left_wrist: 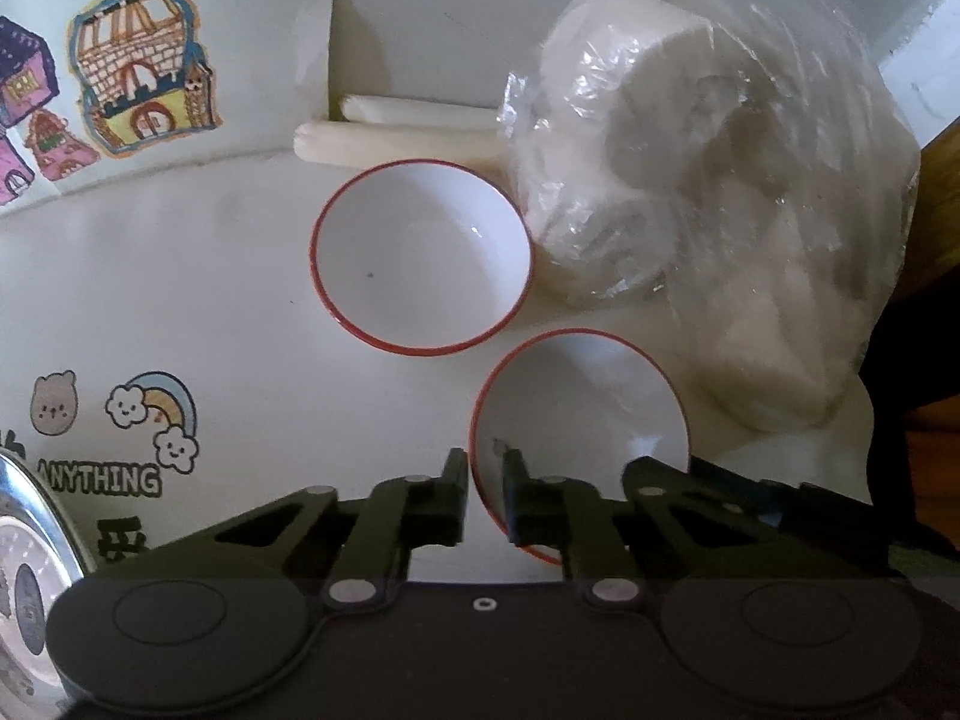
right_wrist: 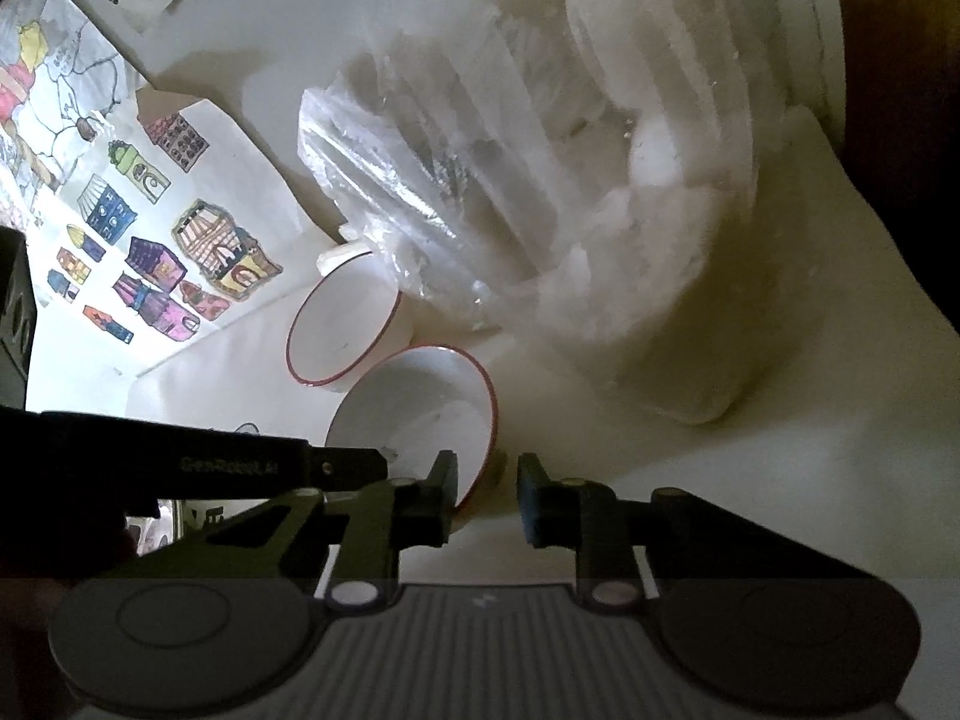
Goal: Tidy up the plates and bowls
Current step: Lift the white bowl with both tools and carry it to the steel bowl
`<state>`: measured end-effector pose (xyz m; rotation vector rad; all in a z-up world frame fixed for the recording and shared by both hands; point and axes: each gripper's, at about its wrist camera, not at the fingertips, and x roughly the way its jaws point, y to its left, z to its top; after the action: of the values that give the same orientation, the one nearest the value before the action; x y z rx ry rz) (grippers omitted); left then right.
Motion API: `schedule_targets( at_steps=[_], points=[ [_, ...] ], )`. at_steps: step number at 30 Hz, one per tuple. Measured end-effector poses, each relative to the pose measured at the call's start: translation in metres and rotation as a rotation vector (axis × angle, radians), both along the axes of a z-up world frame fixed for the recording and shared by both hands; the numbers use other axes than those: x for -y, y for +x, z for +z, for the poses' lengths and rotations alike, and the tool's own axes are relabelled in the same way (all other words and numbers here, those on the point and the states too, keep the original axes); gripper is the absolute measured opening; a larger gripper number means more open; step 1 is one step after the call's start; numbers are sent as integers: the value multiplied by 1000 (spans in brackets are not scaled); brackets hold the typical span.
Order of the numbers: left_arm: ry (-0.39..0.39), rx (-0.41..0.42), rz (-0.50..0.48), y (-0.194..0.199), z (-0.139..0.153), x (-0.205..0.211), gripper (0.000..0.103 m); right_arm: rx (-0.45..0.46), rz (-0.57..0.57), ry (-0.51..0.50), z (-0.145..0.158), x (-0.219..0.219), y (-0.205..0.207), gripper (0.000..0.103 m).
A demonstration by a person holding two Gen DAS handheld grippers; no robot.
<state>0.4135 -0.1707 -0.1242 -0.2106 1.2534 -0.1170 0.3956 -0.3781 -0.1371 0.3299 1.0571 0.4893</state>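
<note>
Two white bowls with red rims are on the white table. The far bowl sits upright near the wall. The near bowl is tilted. My left gripper is shut on the near bowl's left rim, one finger inside and one outside; it shows as a dark arm in the right wrist view. My right gripper is open, its jaws astride the near bowl's right rim, its left finger at the rim.
A clear plastic bag of white foam pieces lies right of the bowls. White rolled tubes lie against the wall. Drawings of houses hang at left. A round metal dial is at the near left.
</note>
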Motion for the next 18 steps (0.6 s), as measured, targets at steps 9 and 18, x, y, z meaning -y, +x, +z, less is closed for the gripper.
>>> schedule_targets(
  at_steps=[9,18],
  points=[
    [-13,5,18,-10,3,-2,9,-11,22,-1,-1,-4,0,19],
    [-32,56,16,-30,20,-6,9,23,32,1,15,3,-16,19]
  ],
)
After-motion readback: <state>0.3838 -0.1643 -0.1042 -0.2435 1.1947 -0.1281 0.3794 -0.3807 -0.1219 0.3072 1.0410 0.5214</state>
